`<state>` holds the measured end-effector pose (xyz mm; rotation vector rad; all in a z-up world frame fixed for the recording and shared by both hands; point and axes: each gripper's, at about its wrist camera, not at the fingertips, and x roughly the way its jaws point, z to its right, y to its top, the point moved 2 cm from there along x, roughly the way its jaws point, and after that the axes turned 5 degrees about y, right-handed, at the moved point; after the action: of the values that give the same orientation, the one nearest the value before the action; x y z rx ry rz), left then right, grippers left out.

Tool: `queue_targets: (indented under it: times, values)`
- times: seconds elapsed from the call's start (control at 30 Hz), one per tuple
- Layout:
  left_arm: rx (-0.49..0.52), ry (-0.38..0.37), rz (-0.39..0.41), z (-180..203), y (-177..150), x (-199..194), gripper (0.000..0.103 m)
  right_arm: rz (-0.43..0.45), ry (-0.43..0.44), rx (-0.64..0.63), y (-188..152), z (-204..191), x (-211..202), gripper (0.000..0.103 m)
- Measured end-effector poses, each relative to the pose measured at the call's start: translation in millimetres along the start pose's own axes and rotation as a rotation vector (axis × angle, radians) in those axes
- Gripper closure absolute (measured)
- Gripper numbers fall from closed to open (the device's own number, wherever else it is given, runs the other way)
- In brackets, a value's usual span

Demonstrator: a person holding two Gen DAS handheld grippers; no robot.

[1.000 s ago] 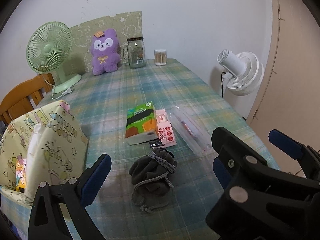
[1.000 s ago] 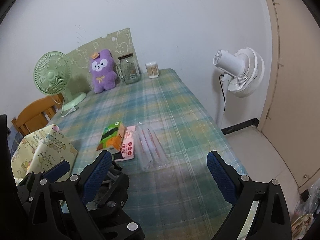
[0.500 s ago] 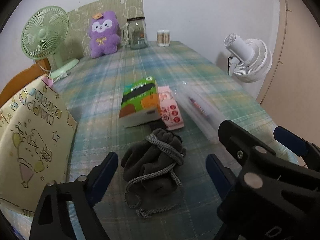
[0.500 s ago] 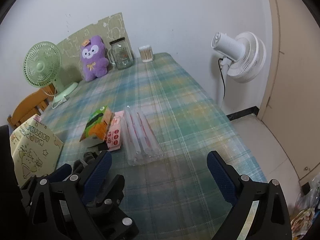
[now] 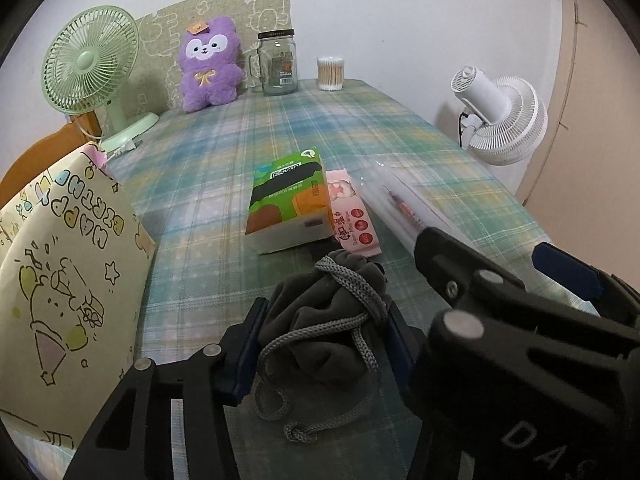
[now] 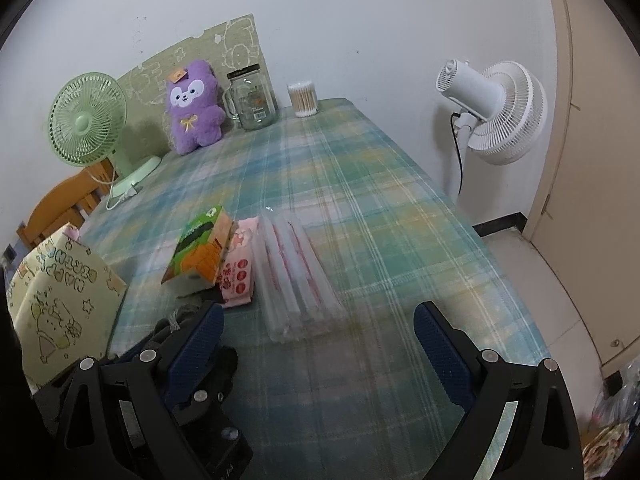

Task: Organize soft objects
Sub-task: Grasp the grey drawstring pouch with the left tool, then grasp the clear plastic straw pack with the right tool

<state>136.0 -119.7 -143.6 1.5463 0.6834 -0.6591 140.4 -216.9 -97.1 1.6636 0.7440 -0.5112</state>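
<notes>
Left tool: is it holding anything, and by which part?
Yes. The left tool is closed on the grey pouch, squeezing its bunched body below the drawstring neck. The right tool holds nothing.

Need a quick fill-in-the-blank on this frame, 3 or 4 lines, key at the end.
1. The left gripper has its jaws closed on the grey drawstring ____.
2. The right gripper is ____ and holds nothing.
3. The green tissue pack lies beside a ____ wipes packet.
4. The purple plush sits between the green fan and the glass ____.

Missing words: pouch; open; pink; jar
</notes>
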Motion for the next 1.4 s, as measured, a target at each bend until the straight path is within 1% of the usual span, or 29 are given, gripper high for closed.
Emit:
queue_targets:
  times: [0.13,0.43,0.8,0.9,1.07,1.1,1.17,1.2,1.23,1.27,1.4]
  values:
    - [-0.009,0.017,0.012,-3,6,1,0.048,0.006,0.007,-0.015,4,-4,2,0.005]
    - [-0.012,0.023,0.037,-7,25,8,0.048,0.009,0.002,-0.026,15,-9,13,0.005]
    - [-0.060,0.006,0.012,-14,37,21,0.049,0.011,-0.003,-0.045,33,-14,28,0.006]
    - [-0.062,0.012,0.003,-15,37,25,0.049,0.000,-0.008,-0.057,34,-16,34,0.012]
    - [-0.062,0.014,-0.007,-16,35,29,0.049,-0.047,0.001,-0.062,32,-18,45,0.022]
    - [-0.061,0.015,-0.007,-16,35,29,0.049,-0.055,0.000,-0.062,31,-18,47,0.027]
    - [-0.057,0.015,-0.010,-16,35,29,0.049,-0.073,0.000,-0.062,30,-19,50,0.044]
    - [-0.054,0.016,-0.011,-16,34,29,0.049,-0.079,0.000,-0.064,30,-19,51,0.049]
    - [-0.051,0.017,-0.012,-15,34,29,0.049,-0.085,-0.001,-0.067,29,-19,52,0.059]
    - [-0.047,0.018,-0.010,-15,34,28,0.049,-0.093,-0.002,-0.068,29,-20,53,0.066]
    - [-0.042,0.015,-0.005,-13,33,25,0.049,-0.092,-0.012,-0.077,27,-19,50,0.071]
